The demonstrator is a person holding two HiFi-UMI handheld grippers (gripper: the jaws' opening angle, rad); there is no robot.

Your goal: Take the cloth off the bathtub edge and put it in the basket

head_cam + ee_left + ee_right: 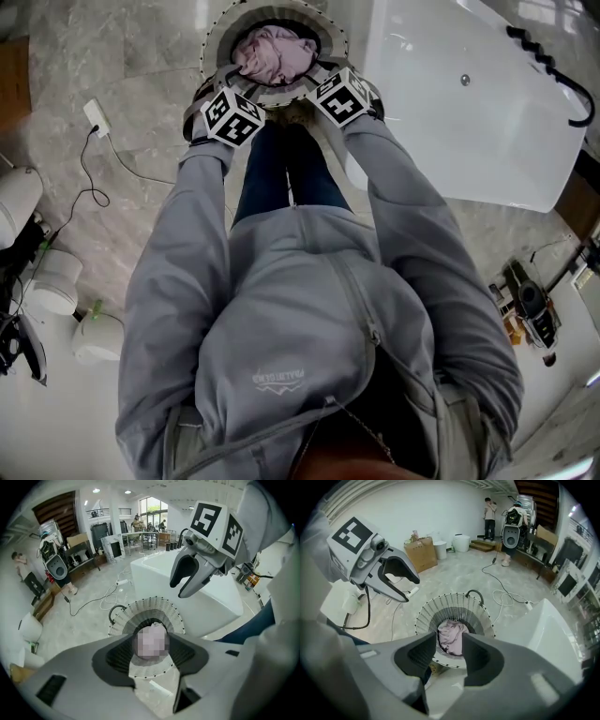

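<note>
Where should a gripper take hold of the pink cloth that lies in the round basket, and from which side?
Grip the bunched top fold of the cloth, coming straight down through the open mouth. The basket has a slatted wall all around it, so no side is free, and the crumpled heap offers folds on top.

workshop hall — bathtub (469,112), cardboard boxes (421,552)

Logo lettering on the hoodie (281,356) is illegible.
</note>
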